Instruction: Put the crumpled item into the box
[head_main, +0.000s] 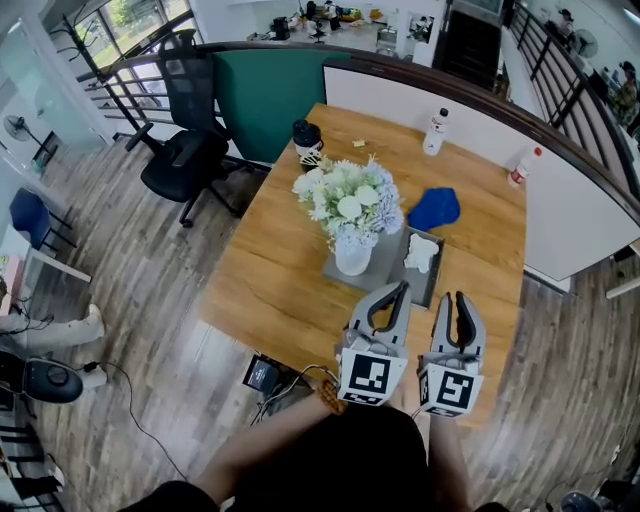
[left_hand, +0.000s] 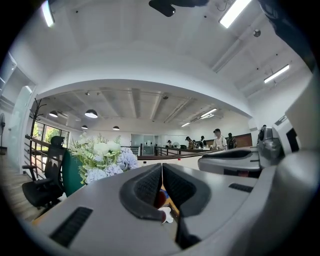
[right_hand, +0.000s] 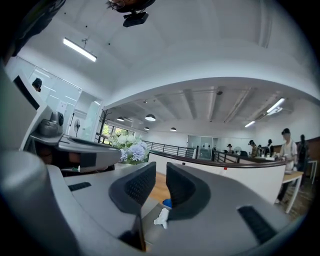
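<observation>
While both grippers are hovering side by side over the near table edge: neither is gripping anything.
L gripper (head_main: 402, 290): hanging left of its twin, pointing twd the tray; its own view (left_hand: 162, 170) is showing the jaws pressed together, only a hairline slit btwn them, nothing in them.
R gripper (head_main: 452, 298): sitting just beside the L one; its own view (right_hand: 161, 172) is showing the jaws standing a narrow gap apart, pads touching nothing, gap empty.
Crumpled white wad (head_main: 421, 252): lying in the right part of the shallow grey rectangular tray (head_main: 388, 265), just ahead of both grippers and apart from them; showing low beyond the jaws in the L gripper view (left_hand: 166, 215) and the R gripper view (right_hand: 161, 218).
Tray contents: white ceramic vase (head_main: 352, 257) is standing upright in the tray's left part, just beside the wad, carrying a bunch of white and pale-blue flowers (head_main: 348, 200) (left_hand: 102, 157) (right_hand: 129, 147).
Blue crumpled cloth (head_main: 434, 209): lying on the light wooden table (head_main: 270, 270) just beyond the tray, nr the wad but outside the tray.
Far side of table: black lidded cup (head_main: 307, 143) is standing behind the flowers; white plastic bottle (head_main: 433, 131) is standing upright nr the far edge; second bottle w/ red cap (head_main: 517, 168) is standing at the right edge, well apart from the tray.
Surroundings: black mesh office chair (head_main: 185, 150) is standing on the plank floor off the table's far-left corner.
</observation>
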